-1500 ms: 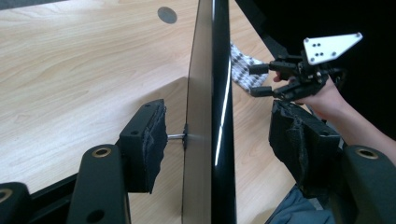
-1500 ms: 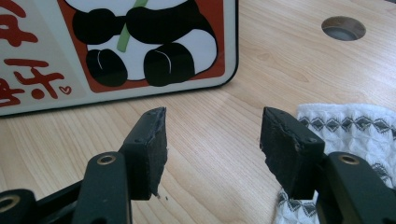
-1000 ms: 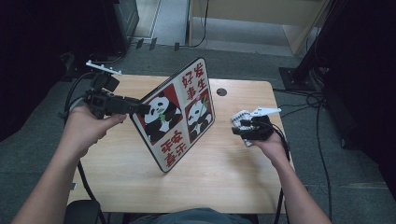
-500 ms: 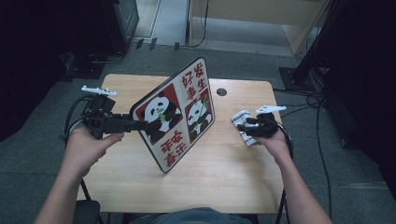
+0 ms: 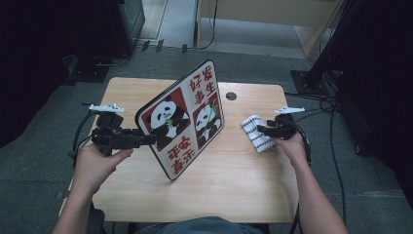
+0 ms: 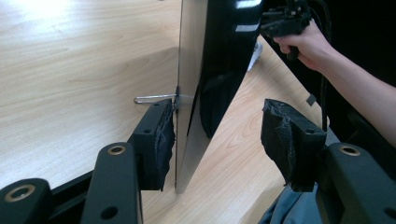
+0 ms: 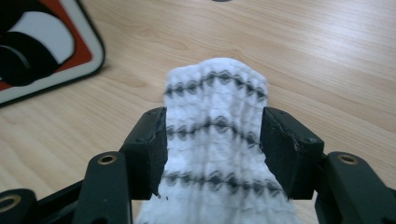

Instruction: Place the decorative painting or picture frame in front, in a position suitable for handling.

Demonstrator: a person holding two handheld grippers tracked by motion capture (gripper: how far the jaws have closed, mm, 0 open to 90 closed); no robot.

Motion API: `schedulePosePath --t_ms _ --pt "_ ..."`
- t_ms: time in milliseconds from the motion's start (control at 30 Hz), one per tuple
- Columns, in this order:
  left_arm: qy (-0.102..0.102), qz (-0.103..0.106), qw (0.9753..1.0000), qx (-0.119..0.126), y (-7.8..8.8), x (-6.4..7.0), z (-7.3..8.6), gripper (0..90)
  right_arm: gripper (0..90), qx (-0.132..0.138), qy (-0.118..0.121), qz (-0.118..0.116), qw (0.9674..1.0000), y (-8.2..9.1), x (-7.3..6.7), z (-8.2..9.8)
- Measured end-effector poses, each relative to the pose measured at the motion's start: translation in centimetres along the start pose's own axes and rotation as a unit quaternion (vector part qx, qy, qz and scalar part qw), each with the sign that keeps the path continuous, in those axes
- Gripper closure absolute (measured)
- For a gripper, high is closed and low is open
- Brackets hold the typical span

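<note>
A sign board (image 5: pixel 185 117) with two pandas and red panels stands tilted on the wooden table (image 5: pixel 146 92), its lower edge on the wood. My left gripper (image 5: pixel 148 140) straddles the board's left edge. In the left gripper view the board (image 6: pixel 219 56) is between the jaws of the left gripper (image 6: pixel 217 135): one pad lies against its pale back, the other stands clear of its dark face. These jaws have just been closing. My right gripper (image 5: pixel 260 130) is shut on a white cloth with dark stripes (image 5: pixel 255 134), which lies bunched on the table. The right gripper (image 7: pixel 212 140) pinches the cloth (image 7: pixel 217 93) from both sides.
A round dark hole (image 5: pixel 231 96) sits in the table behind the board. Cables trail off both gripper handles over the table's side edges. A thin metal stand wire (image 6: pixel 154 98) sticks out from the board's back. Bare wood lies in front of the board.
My left gripper has come down along the board's left edge to sit lower on it. The right gripper has shifted a little to the right with the cloth.
</note>
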State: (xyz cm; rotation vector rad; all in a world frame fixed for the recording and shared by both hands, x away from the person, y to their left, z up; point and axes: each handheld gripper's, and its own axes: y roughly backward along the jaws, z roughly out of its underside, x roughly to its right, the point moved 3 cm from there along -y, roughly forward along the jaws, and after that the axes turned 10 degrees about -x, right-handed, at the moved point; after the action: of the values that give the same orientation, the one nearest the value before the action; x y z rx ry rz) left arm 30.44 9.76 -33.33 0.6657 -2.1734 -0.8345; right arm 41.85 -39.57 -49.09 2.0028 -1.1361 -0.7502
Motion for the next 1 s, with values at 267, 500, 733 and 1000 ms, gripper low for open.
schedulePosePath --t_ms 267,500,733,1000 --pt "0.005 0.008 0.9999 0.010 -0.6 -0.3 0.5 47.1 42.5 -0.041 0.003 0.009 0.9991 -1.9 0.2 0.7" --pt "0.006 0.011 0.9999 0.007 -0.9 -0.4 0.6 50.2 44.4 -0.061 0.018 0.027 0.9976 -3.2 -0.2 0.9" --pt "0.008 0.018 0.9998 0.008 -1.2 -0.5 0.7 53.1 48.3 -0.054 0.013 0.037 0.9978 -3.3 -0.2 1.2" --pt "0.012 0.027 0.9994 0.020 -1.5 -0.9 0.8 57.9 56.2 -0.045 0.019 0.056 0.9972 -3.5 -0.3 1.6"
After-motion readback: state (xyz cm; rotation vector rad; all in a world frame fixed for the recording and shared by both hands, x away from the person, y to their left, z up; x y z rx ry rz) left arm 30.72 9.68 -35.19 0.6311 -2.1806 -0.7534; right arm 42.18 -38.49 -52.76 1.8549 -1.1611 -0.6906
